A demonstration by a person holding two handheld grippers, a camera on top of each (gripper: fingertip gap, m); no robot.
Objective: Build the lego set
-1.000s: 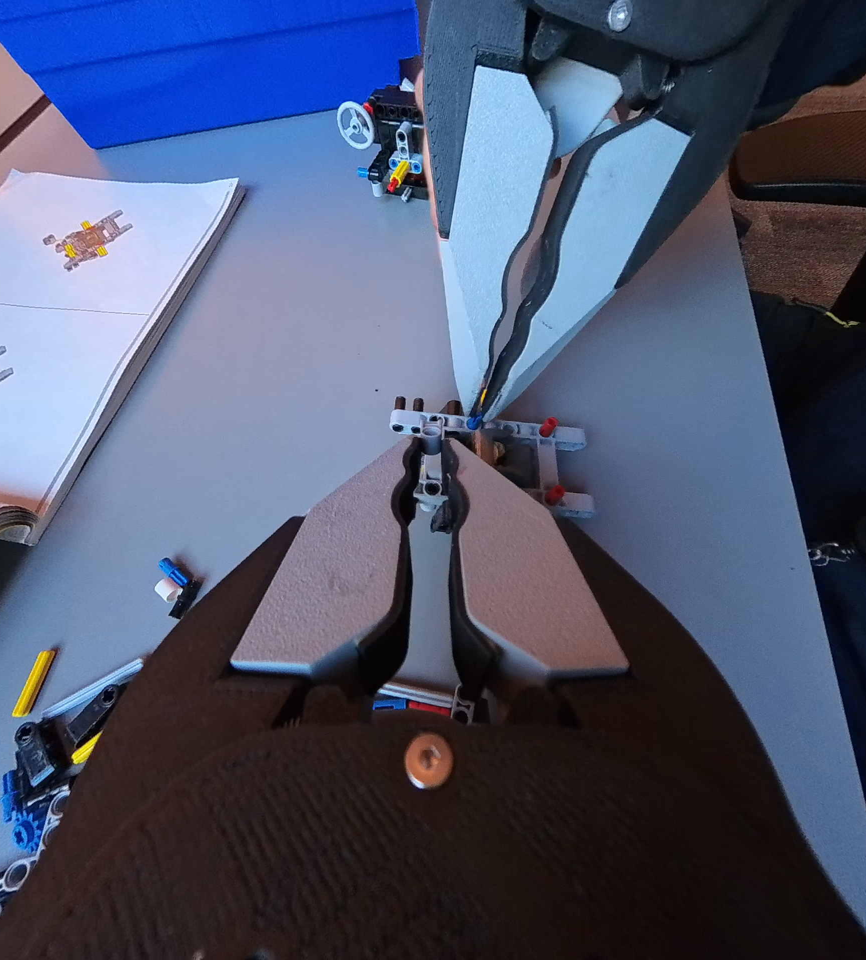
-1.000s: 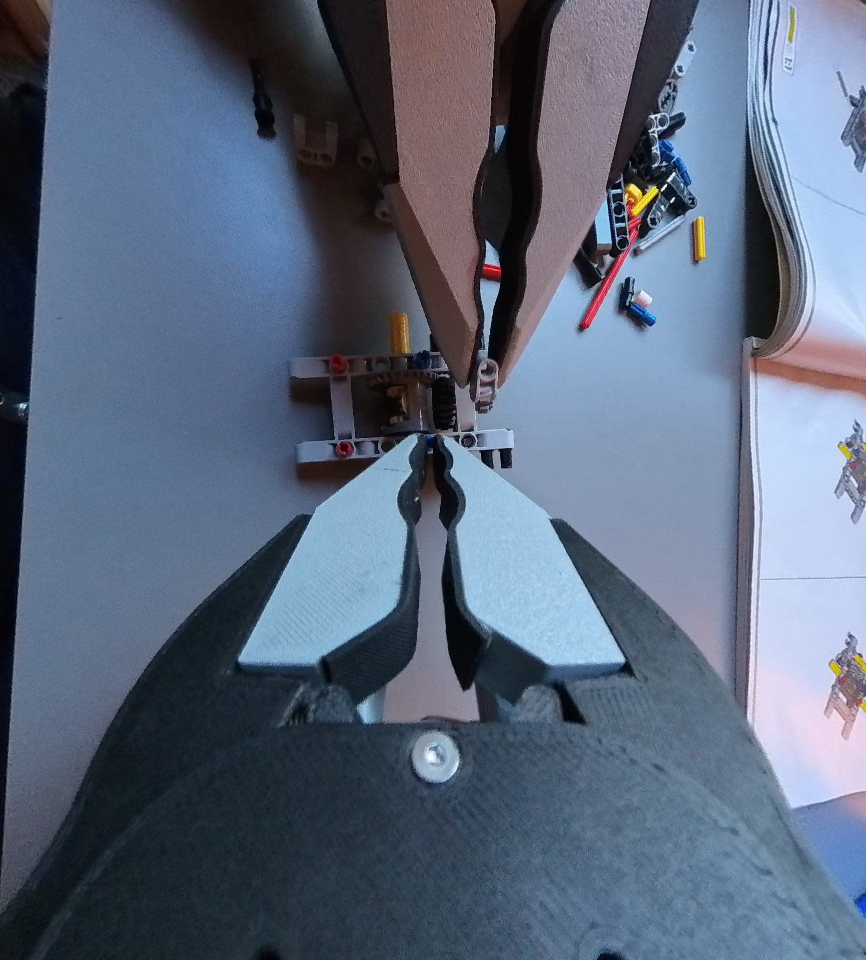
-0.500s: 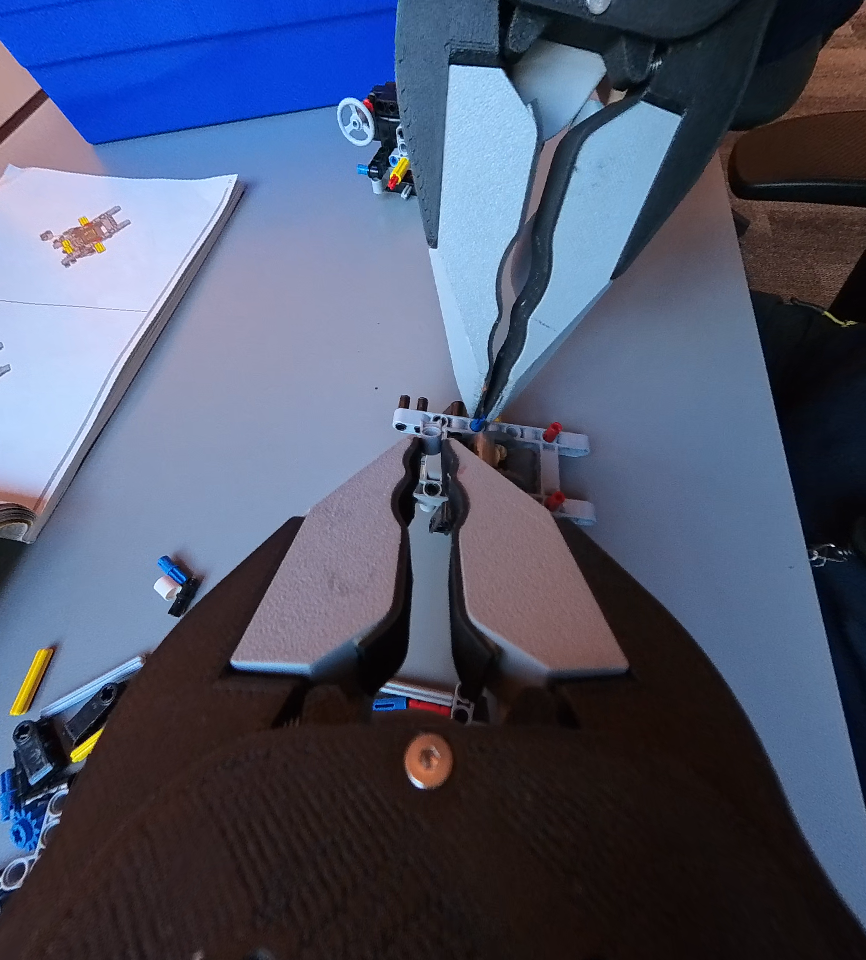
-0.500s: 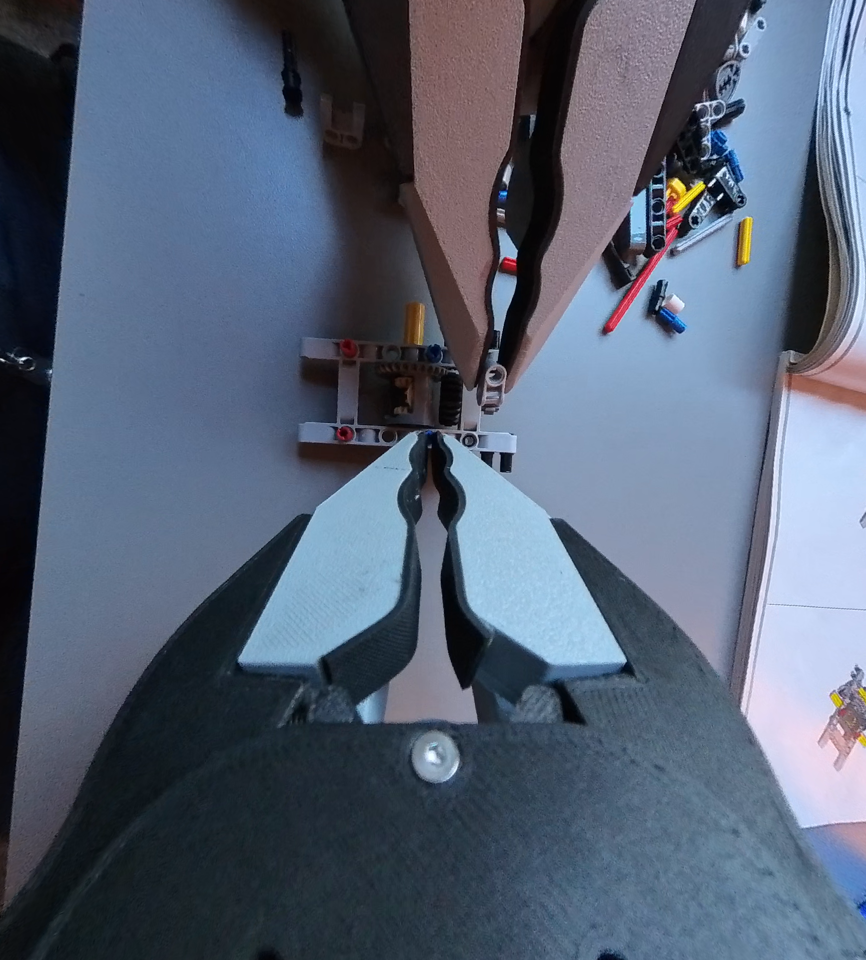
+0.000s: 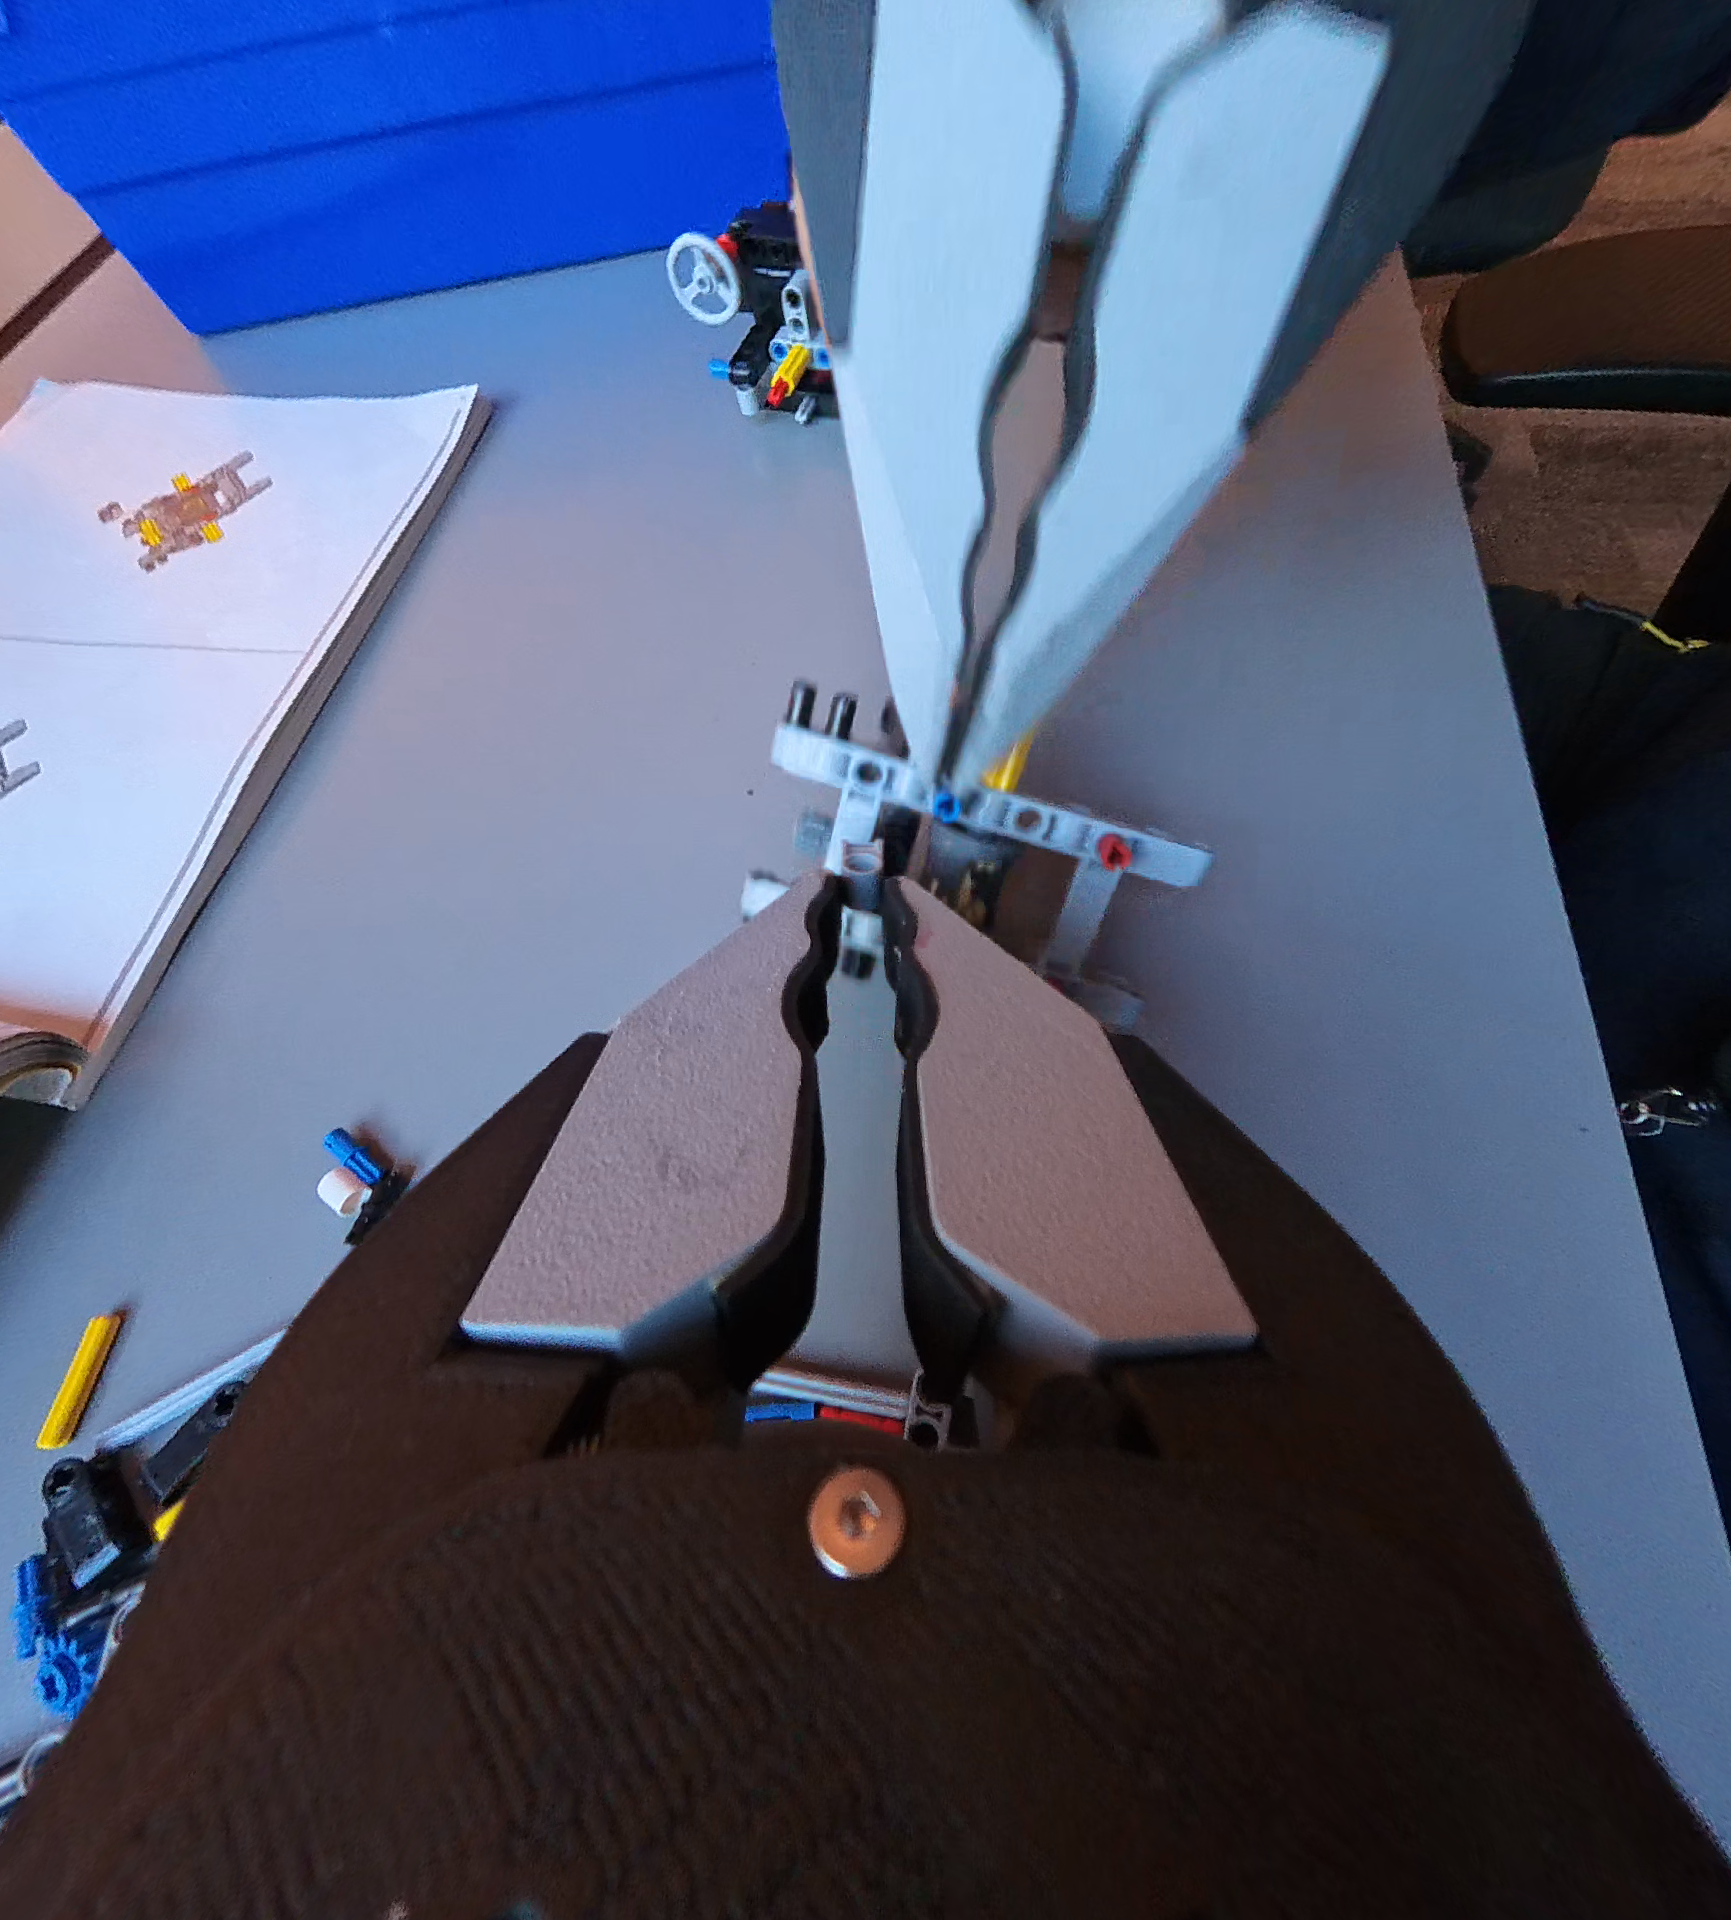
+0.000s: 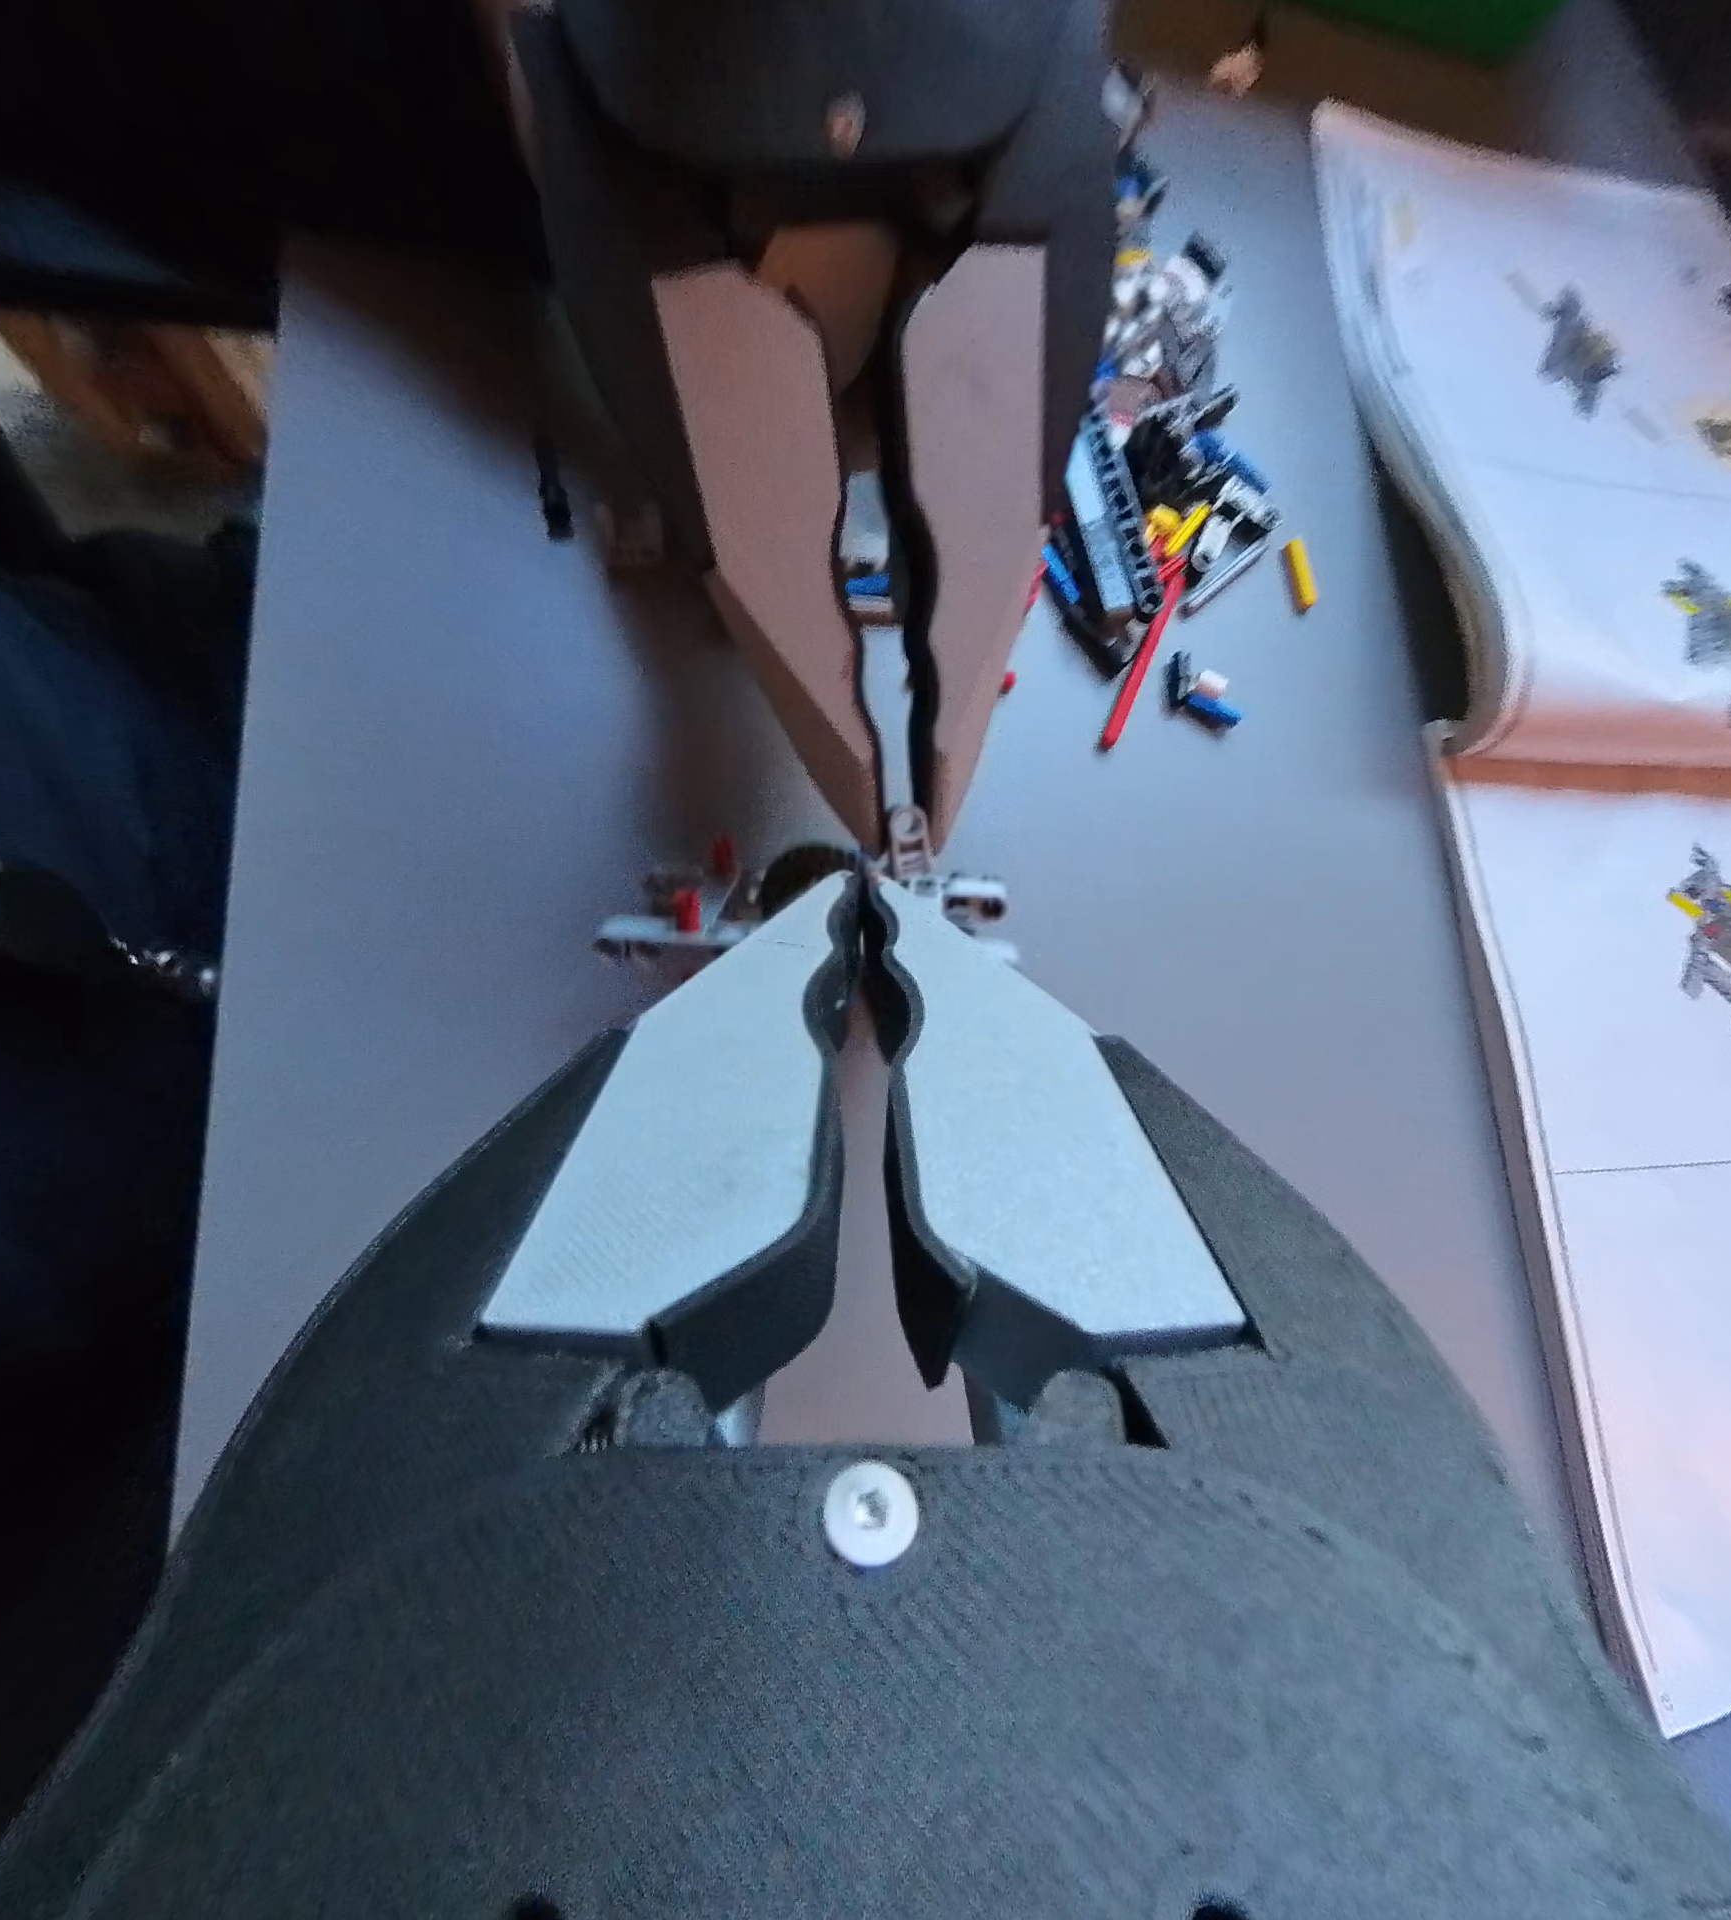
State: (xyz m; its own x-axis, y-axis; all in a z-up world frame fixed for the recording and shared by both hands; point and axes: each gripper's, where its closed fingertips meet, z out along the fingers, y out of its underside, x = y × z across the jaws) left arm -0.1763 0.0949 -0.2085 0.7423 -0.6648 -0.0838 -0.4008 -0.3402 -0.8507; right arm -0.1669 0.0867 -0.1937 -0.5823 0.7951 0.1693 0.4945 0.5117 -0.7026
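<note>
A small grey beam-frame assembly (image 5: 1048,821) with red pins, a blue pin (image 5: 944,802) and a gear is tipped up off the grey table (image 5: 580,623). My left gripper (image 5: 861,896), with tan fingers, is shut on a grey connector (image 5: 861,862) at the frame's near end. The connector also shows between these tips in the right wrist view (image 6: 911,831). My right gripper (image 5: 949,774), with pale grey fingers, comes down from above. It is shut, with its tips against the blue pin in the top beam. In its own view the right gripper (image 6: 866,885) hides the pin, and the frame (image 6: 674,925) looks edge-on and blurred.
An open instruction booklet (image 5: 165,623) lies at the left. A blue bin (image 5: 373,135) stands at the back, with a small build with a white wheel (image 5: 757,301) before it. Loose parts (image 5: 82,1538) lie near left. A person's dark-clothed legs (image 5: 1692,935) are past the table's right edge. The tips of both grippers are at nearly the same place.
The frame lay flat on the table and is now tipped up on its edge, with both grippers still on it. The right gripper has swung more upright. Both grasps look unchanged.
</note>
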